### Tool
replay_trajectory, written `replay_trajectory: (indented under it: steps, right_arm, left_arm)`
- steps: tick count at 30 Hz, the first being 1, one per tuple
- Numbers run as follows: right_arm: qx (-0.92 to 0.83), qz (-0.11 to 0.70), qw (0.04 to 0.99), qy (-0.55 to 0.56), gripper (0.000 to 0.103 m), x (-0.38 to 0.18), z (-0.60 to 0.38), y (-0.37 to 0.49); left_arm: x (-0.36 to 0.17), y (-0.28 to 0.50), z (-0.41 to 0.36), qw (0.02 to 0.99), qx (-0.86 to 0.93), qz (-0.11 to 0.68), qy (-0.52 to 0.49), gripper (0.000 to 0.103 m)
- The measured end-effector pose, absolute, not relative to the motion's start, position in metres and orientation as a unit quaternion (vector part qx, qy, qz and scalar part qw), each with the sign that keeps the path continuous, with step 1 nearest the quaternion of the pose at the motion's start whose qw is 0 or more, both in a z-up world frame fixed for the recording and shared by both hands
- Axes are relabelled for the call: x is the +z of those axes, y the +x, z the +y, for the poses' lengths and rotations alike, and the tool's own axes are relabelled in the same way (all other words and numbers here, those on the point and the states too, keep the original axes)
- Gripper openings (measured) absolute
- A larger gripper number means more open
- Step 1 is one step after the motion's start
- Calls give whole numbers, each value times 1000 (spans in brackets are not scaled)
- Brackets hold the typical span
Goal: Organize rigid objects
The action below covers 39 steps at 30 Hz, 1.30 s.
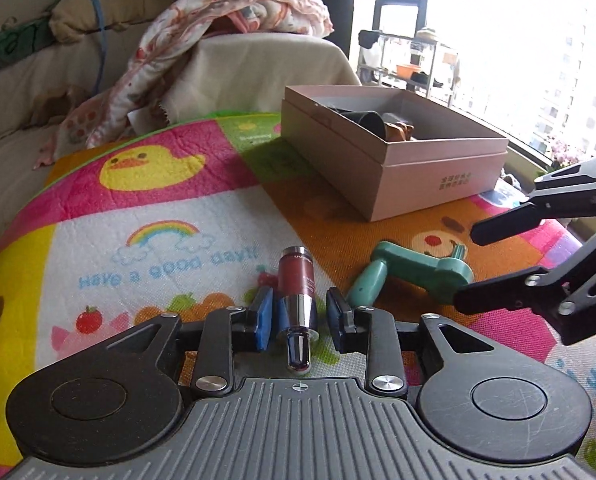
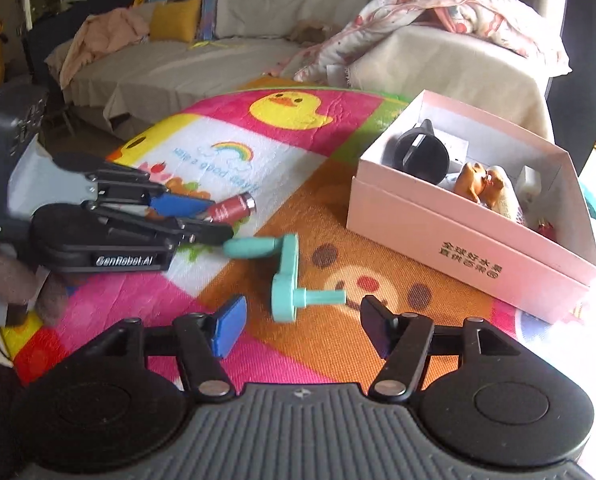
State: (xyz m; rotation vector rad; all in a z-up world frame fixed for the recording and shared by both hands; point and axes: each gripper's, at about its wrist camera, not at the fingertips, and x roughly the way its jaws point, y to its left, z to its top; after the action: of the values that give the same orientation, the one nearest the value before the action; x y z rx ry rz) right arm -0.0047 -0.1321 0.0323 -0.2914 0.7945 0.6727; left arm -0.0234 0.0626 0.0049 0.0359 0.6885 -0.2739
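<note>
Two tools over play mat, lip-gloss tube and teal crank loose, pink box at back.
Left wrist view: left tool (image 1: pixel 300 314) jaws apart, red lip-gloss tube (image 1: pixel 297 295) lying between the blue pads, gaps both sides; mat (image 1: pixel 158 216) reads "Have a good day!"; teal crank (image 1: pixel 414 274) at 2 o'clock; pink box (image 1: pixel 394 152) at 1. Right wrist view: right tool (image 2: pixel 300 326) jaws wide apart, nothing clamped, crank just ahead at 12; left tool body marked "GenRobot.AI" at 10.
</note>
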Motion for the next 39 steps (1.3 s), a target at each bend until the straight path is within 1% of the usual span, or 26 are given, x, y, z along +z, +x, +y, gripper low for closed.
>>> replay_trajectory:
  steps: [3, 6, 7, 9, 11, 14, 17, 20, 23, 25, 27, 28, 30, 35, 39]
  right_arm:
    - [292, 367, 866, -176, 63, 24, -127, 4]
    - [205, 294, 897, -259, 63, 19, -133, 3]
    - [183, 280, 904, -268, 63, 20, -138, 4]
    - [196, 295, 909, -221, 63, 26, -152, 8]
    - [239, 329, 901, -150, 66, 32, -162, 13]
    - [280, 347, 889, -104, 69, 31, -156, 14]
    - [287, 344, 885, -126, 70, 23, -131, 14]
    - [282, 347, 883, -138, 72, 15, -112, 23]
    - [284, 365, 878, -124, 72, 12, -106, 29]
    - [282, 363, 878, -133, 71, 11, -105, 26]
    - [283, 356, 877, -155, 71, 12, -107, 18]
    - [283, 351, 877, -168, 71, 13, -110, 12]
    - [287, 348, 875, -173, 71, 15, -118, 3]
    - [293, 339, 881, -153, 70, 34, -155, -22]
    - [278, 296, 905, -130, 70, 72, -187, -36]
  left_arm:
    - [6, -26, 63, 930, -131, 344, 12, 33]
    - [6, -29, 64, 931, -123, 344, 3, 33]
    - [6, -30, 63, 932, -120, 343, 3, 32]
    - [6, -31, 62, 934, -114, 340, -1, 32]
    - [6, -32, 61, 935, -108, 338, 1, 31]
    - [6, -31, 63, 935, -107, 339, -4, 31]
    - [8, -28, 66, 932, -107, 346, -22, 31]
    - [10, -21, 68, 931, -103, 348, -28, 31]
    - [8, -12, 61, 933, -102, 345, -12, 31]
    - [8, -12, 54, 934, -103, 342, 9, 31]
    - [8, -16, 50, 935, -104, 339, 27, 28]
    - [8, -20, 48, 936, -105, 335, 35, 24]
    - [8, -31, 47, 939, -112, 324, 36, 24]
    - [13, -60, 35, 939, -148, 305, 60, 24]
    - [47, -55, 29, 937, -185, 295, 22, 24]
